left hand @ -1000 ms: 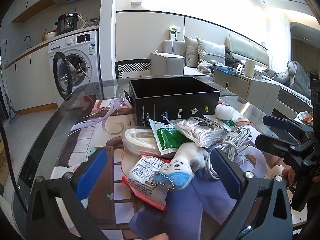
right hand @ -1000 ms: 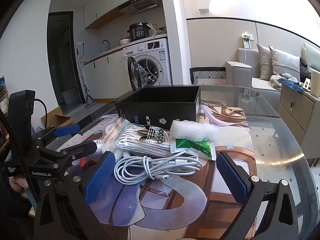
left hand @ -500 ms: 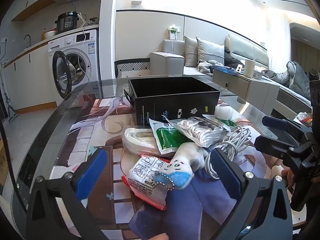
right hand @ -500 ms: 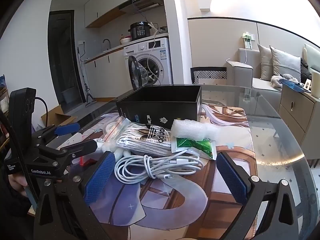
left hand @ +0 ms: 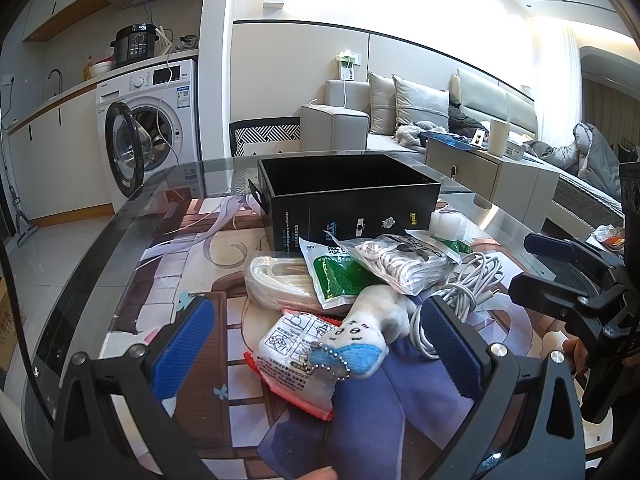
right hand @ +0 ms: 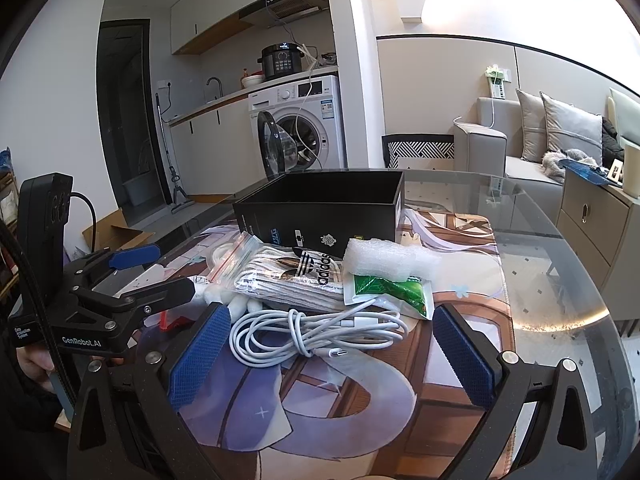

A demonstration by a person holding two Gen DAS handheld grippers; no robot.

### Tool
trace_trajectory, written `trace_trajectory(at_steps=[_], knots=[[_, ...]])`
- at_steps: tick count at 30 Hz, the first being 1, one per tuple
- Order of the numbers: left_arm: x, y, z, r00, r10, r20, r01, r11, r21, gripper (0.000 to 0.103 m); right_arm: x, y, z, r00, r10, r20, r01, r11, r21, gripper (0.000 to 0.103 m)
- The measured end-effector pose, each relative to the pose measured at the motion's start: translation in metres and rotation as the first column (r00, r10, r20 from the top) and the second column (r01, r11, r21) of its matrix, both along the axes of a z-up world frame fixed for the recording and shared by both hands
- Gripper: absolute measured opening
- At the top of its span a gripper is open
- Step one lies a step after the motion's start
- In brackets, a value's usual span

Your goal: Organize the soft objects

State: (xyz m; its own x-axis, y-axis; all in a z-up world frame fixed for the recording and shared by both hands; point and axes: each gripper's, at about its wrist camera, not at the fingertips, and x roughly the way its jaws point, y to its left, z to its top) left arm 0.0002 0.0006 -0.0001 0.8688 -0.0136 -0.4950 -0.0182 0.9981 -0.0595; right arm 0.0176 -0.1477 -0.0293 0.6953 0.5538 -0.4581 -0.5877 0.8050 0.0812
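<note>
A pile of soft items lies on the printed mat before an open black box. A white plush toy with a blue foot lies on a white and red packet. Behind are a green pouch, a bagged striped cloth, a bagged white roll, a coiled white cable and a foam piece. My left gripper is open around the plush toy, above it. My right gripper is open just before the cable.
The glass table is round, with its edge close on the right. A washing machine with an open door stands behind, and a sofa and cabinet at the right. Each gripper shows at the side of the other's view.
</note>
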Motion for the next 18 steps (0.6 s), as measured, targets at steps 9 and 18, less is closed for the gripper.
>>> trace_trajectory(at_steps=[9,18], knots=[[-0.0001,0.0002,0.0000,1.000,0.000,0.000,0.000,1.000,-0.002,0.103,-0.0025,0.0006,0.0001,1.000,-0.001,0.001,0.001,1.000,-0.003,0.103],[-0.0002,0.0002,0.0000,1.000,0.000,0.001,0.000,1.000,-0.002,0.103,-0.0026,0.0006,0.0001,1.000,0.000,0.002,0.000,1.000,-0.004,0.103]])
